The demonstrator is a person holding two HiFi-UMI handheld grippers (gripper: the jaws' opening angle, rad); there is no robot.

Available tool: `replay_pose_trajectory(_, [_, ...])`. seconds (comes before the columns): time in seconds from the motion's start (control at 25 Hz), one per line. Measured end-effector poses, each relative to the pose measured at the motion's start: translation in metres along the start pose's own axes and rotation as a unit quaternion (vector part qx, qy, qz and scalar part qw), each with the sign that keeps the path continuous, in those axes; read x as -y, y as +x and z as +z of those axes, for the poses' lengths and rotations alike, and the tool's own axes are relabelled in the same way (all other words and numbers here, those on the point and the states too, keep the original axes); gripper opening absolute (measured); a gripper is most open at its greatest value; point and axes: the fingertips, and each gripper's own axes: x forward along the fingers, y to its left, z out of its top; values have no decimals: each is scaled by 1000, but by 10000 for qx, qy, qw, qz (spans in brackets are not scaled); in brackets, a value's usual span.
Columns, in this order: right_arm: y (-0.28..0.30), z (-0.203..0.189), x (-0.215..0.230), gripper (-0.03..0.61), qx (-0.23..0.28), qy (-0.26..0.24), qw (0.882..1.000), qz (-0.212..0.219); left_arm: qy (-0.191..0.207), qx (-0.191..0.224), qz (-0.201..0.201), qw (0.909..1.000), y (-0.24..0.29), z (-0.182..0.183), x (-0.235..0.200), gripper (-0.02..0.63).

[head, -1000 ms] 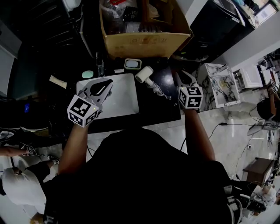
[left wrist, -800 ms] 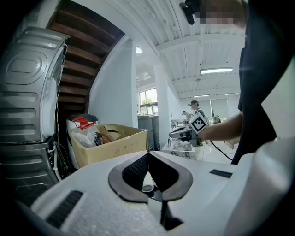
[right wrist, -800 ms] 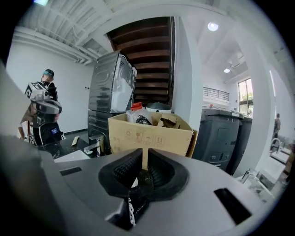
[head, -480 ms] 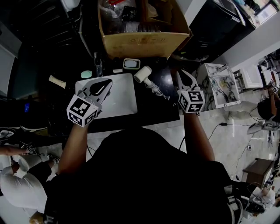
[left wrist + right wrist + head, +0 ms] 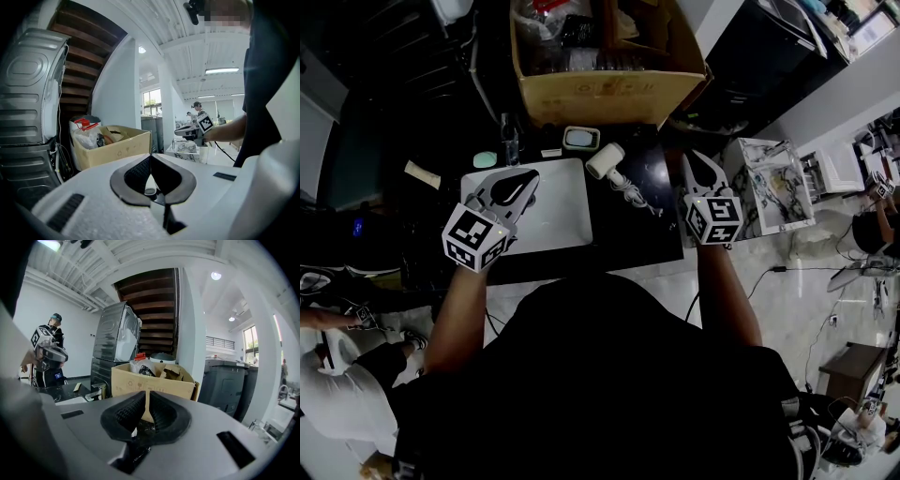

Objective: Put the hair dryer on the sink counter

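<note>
The white hair dryer (image 5: 607, 159) lies on the dark sink counter (image 5: 652, 234), just right of the white basin (image 5: 581, 202), and its coiled cord (image 5: 634, 196) trails toward me. Neither gripper touches it. My left gripper (image 5: 528, 176) hovers over the basin, a little left of the dryer, with its jaws shut and empty (image 5: 149, 157). My right gripper (image 5: 692, 157) hangs over the counter's right end, to the right of the cord. Its jaws are also shut (image 5: 146, 392) with nothing between them.
An open cardboard box (image 5: 609, 94) full of clutter stands behind the counter. A faucet (image 5: 511, 141), a mint soap bar (image 5: 487, 159) and a small dish (image 5: 580, 138) sit along the basin's back edge. A marble-topped stand (image 5: 773, 183) is to the right and a washing machine (image 5: 28, 93) to the left.
My right gripper has drifted slightly right, away from the hair dryer. The left gripper and the dryer stay put. A person at the lower left has shifted.
</note>
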Motion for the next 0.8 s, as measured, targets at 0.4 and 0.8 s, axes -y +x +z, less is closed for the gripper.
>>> replay_pose_trajectory(0.4, [-7, -6, 6, 32, -11, 10, 10000, 56, -31, -73, 97, 9999, -3, -3, -2, 15])
replay_pose_trajectory(0.8, [-8, -12, 7, 32, -65, 40, 9999, 91, -43, -56, 106, 9999, 0, -3, 1, 15])
